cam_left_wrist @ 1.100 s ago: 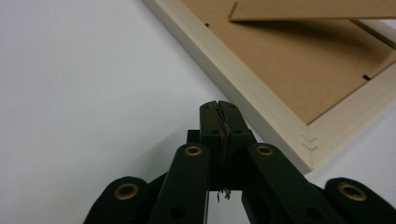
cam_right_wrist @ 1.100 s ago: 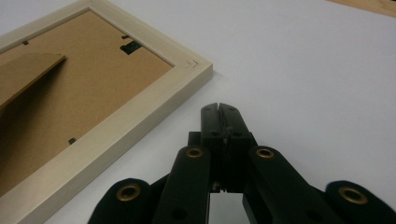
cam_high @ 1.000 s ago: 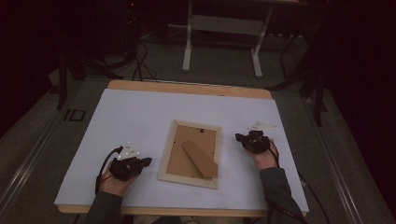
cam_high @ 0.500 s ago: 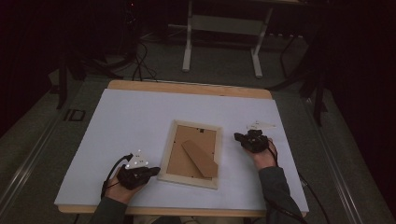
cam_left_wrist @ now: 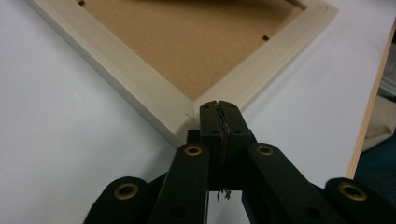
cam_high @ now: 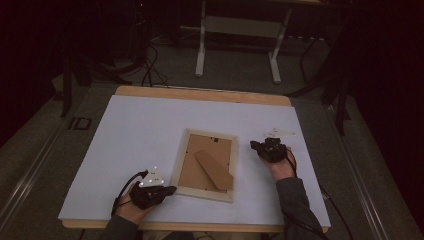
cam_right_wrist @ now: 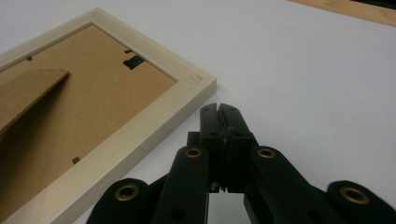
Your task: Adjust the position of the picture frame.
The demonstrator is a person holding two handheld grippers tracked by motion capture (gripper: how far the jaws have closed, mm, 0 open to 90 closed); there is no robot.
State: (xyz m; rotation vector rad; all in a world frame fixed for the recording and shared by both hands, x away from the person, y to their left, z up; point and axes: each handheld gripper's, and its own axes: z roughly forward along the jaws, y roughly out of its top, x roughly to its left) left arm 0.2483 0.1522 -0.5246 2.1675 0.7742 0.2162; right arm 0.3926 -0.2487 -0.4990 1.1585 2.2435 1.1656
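Picture frame (cam_high: 207,165) lies face down mid-tabletop (cam_high: 135,130); our left claw (cam_left_wrist: 219,106) (clenched, empty) meets its near corner, our right claw (cam_right_wrist: 219,109) clenched just beside its far corner.

One picture frame (cam_high: 207,165), face down at centre of high view, pale wood border. One brown stand flap (cam_high: 214,169) on its backing. Small dark retaining tabs on backing: three made out in right gripper view, likely more, edges too dim to count. One hanger clip (cam_right_wrist: 133,59) near frame's top edge. Two grippers: left gripper (cam_high: 170,190) at lower left, right gripper (cam_high: 255,145) at right of centre. One white-topped table (cam_high: 135,125).
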